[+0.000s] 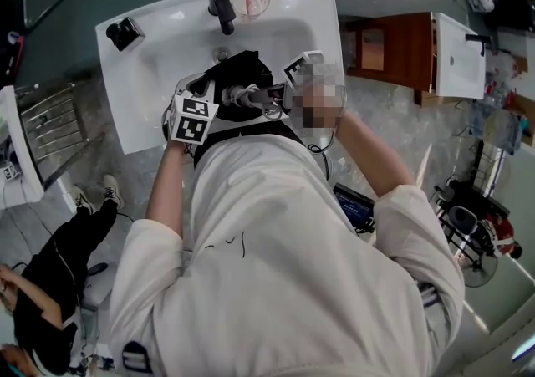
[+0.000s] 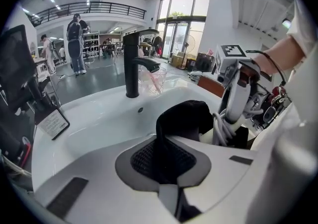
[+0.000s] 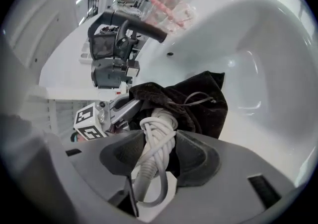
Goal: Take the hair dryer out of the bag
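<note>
The left gripper [image 2: 161, 156] is almost shut. It pinches a fold of the black bag [image 2: 185, 116]. The right gripper [image 3: 159, 154] has its jaws partly apart, pressed on both sides of the hair dryer [image 3: 158, 131]. It holds the handle, where the white cord [image 3: 160, 141] is wound round. The handle stands nearly straight up, leaning a little. Its low end is inside the bag's mouth. Both are over the white sink [image 2: 99, 123], in front of the black tap [image 2: 131, 64].

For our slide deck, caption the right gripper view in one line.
Right gripper clamps a white cord-wrapped hair dryer poking from a black drawstring bag over a white basin.
</note>
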`<state>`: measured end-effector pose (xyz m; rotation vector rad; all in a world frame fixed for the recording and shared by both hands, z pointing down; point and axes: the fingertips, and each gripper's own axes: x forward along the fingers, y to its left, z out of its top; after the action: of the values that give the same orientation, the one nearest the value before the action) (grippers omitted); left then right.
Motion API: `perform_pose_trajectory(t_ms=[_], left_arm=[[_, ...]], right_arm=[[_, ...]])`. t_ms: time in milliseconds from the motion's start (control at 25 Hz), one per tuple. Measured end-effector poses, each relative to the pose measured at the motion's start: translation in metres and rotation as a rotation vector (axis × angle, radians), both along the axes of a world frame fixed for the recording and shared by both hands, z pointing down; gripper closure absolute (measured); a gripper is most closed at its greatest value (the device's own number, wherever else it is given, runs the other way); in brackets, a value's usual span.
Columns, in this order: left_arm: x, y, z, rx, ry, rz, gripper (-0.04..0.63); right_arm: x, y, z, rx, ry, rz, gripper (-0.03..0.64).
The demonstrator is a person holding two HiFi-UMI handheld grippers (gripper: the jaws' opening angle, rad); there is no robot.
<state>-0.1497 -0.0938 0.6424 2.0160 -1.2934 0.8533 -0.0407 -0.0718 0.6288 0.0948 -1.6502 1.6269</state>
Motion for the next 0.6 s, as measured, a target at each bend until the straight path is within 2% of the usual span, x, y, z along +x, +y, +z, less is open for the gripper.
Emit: perform_pose_trajectory(t_ms=[80, 120, 280, 360, 600], left_arm=[[0.001, 0.0, -0.001, -0.001, 0.001, -0.001, 0.549], [0.002, 0.001, -0.001, -0.004, 0.005, -0.001, 0.549], [0.014, 0.004, 0.002, -0.022, 0.019, 0.017, 0.549], [0.02, 0.006, 0.004, -0.025, 0.016, 0.026, 0.552], [0.026, 0.007, 0.009, -0.038, 0.013, 0.041, 0.554]], right_arm=[[0.009, -0.002, -0.001, -0.025, -0.006, 0.038, 0.419], [0.015, -0.001, 0.0, -0.008, 0.001, 0.021, 0.419], [0.036, 0.009, 0.013, 0.197, 0.076, -0.223, 0.405], [0.041, 0.013, 0.02, 0.26, 0.1, -0.312, 0.402], [0.043, 0.012, 0.028, 0.317, 0.111, -0.321, 0.396]])
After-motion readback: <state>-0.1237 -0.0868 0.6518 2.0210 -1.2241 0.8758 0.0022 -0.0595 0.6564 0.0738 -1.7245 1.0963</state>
